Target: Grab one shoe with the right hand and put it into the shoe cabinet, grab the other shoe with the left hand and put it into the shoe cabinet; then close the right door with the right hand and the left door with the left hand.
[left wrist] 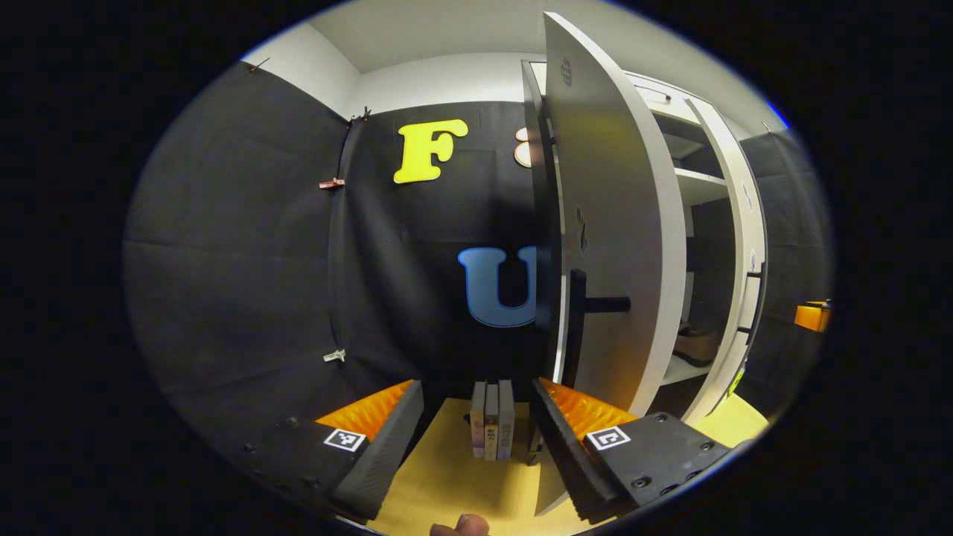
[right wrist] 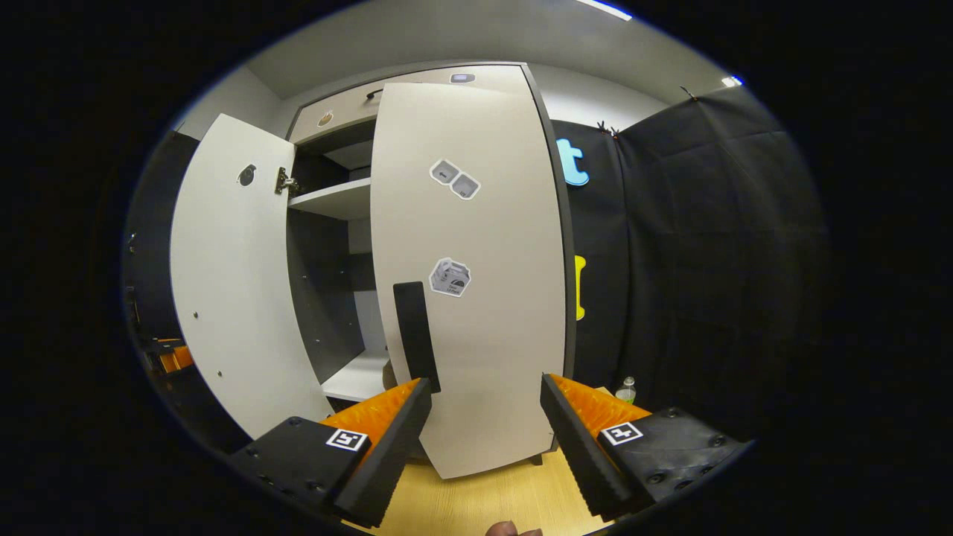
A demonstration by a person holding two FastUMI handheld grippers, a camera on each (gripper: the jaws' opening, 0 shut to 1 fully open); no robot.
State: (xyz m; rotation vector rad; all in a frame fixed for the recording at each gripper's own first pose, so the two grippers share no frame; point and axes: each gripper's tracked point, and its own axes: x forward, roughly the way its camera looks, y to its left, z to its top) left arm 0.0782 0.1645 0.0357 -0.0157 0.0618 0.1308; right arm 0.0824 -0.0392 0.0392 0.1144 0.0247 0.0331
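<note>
In the left gripper view the left tool (left wrist: pixel 476 439) has its two fingers spread well apart with nothing between them, held just in front of the shoe cabinet (left wrist: pixel 707 186), which serves as the landmark here. The cabinet's left door (left wrist: pixel 618 246) stands swung out, seen nearly edge-on, with its dark vertical handle (left wrist: pixel 577 327) just above the tool's right-hand finger. Past that door the cabinet's interior shows its shelves, and on a lower shelf (left wrist: pixel 681 368) rests a tan shoe (left wrist: pixel 696 341), partly hidden by the door. Left of the cabinet's foot, three slim books (left wrist: pixel 492 420) stand upright on the pale wooden floor (left wrist: pixel 447 476), between the fingers as seen from the camera but farther off. Beyond the cabinet's far side an orange part of the other tool (left wrist: pixel 811 316) peeks in. In the right gripper view the right tool (right wrist: pixel 484 439) is likewise open wide and holds nothing, facing the cabinet's right door (right wrist: pixel 476 275), which is nearly shut, its dark handle (right wrist: pixel 417 335) just above the tool's left-hand finger. The left door (right wrist: pixel 231 283) hangs open on that side, leaving a gap onto the shelves (right wrist: pixel 335 199). To the right of the cabinet a small bottle (right wrist: pixel 627 389) stands on the floor by the booth's cloth wall (right wrist: pixel 707 260)
</note>
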